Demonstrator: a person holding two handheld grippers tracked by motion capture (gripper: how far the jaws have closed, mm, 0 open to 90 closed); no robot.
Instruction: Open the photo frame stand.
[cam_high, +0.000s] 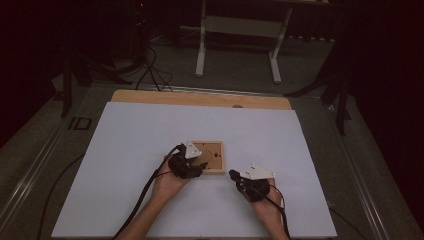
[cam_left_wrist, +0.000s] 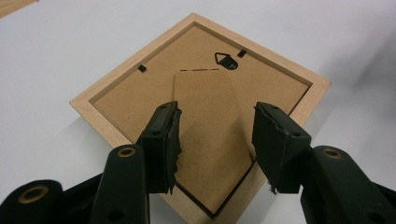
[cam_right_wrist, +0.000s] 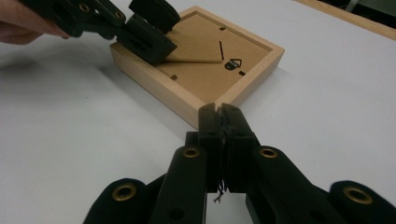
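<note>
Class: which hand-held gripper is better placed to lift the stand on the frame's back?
Left. The left hand-held gripper hangs open over the stand of the frame; the right hand-held gripper is shut, beside the frame.

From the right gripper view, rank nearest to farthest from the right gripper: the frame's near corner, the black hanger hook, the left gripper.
1. Frame's near corner, just beyond the shut right gripper.
2. Hanger hook, mid-backing, ahead.
3. Left gripper, far left, over the stand flap.
</note>
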